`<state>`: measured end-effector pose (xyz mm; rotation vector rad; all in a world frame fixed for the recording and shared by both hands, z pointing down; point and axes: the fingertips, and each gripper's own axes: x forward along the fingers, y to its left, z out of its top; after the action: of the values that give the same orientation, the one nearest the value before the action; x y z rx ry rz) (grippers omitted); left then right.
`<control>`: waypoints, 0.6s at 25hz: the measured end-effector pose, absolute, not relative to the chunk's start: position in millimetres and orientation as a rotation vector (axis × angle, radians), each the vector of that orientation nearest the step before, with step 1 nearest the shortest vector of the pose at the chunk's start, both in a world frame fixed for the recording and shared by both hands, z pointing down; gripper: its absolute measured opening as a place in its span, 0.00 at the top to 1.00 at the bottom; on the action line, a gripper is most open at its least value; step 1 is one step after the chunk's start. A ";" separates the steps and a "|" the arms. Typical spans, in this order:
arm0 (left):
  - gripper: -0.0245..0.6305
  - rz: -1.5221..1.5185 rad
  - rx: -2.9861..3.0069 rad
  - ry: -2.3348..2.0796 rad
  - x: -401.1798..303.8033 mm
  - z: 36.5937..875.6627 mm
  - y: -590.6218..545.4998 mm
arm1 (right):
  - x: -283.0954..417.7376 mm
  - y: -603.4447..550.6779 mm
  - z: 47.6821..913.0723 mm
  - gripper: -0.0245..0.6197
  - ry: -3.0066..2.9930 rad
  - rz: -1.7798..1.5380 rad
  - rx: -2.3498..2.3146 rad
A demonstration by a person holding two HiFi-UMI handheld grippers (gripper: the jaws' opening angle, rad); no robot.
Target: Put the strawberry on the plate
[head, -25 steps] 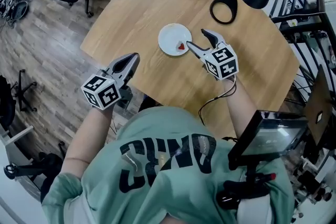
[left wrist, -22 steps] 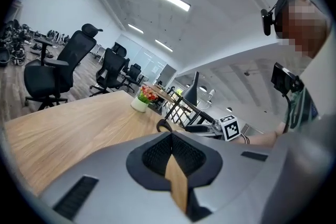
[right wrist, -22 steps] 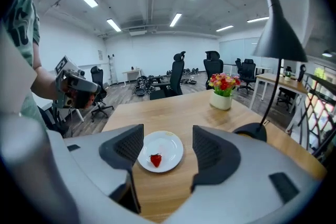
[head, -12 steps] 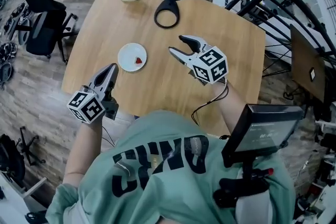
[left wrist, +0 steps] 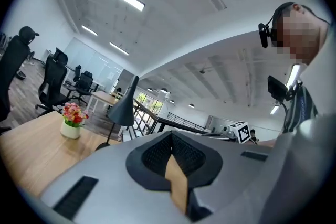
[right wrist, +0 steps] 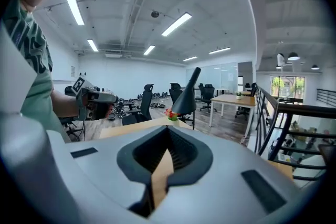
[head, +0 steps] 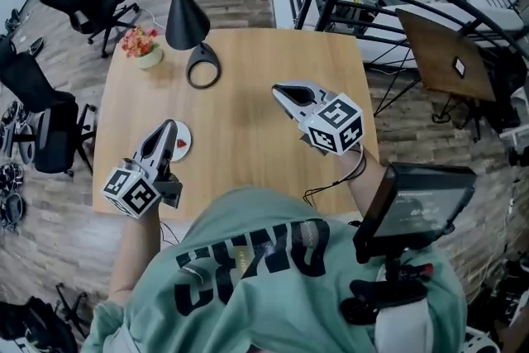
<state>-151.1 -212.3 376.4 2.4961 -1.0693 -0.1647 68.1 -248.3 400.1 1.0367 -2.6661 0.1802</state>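
Both grippers are clenched on nothing. The left gripper [head: 168,126] shows its jaws pressed together in its own view, with only bare wood visible through the notch. The right gripper [head: 279,92] has just been closing its jaws, and nothing sits between them either.

The strawberry [head: 181,144] lies on the plate [head: 187,151] near the table's [head: 248,153] left edge. In the head view the left gripper's tip overlaps the plate's rim, while the right gripper is well apart, over the middle of the table. I judge the placing step finished and the task complete. The next move calls for little more than carrying both tools clear without knocking the plate, and the left one needs the greater care.

The strawberry is a small red lump, likely soft and easily bruised. The plate is round, white and smooth, and looks shallow. The table is pale wood with a fine grain and rounded corners. Each gripper is grey moulded plastic with ribbed black pads [left wrist: 157,153]. A matt black lamp [head: 183,4] with a cone shade and ring foot stands at the far side, beside a flowerpot [head: 147,55].
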 end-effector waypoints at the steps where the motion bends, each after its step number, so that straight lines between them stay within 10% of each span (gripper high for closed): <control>1: 0.96 -0.169 2.509 -1.050 -141.3 372.9 -212.3 | 81.4 -242.6 396.8 0.95 -2.658 0.180 1.064; 15: 0.96 -0.117 2.563 -0.895 -85.9 374.8 -201.8 | 146.1 -204.2 400.3 0.95 -2.629 0.248 1.242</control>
<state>-85.9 -201.8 374.8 2.5625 -0.8947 -0.1175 146.1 -204.2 400.3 1.2422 -2.6286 0.2484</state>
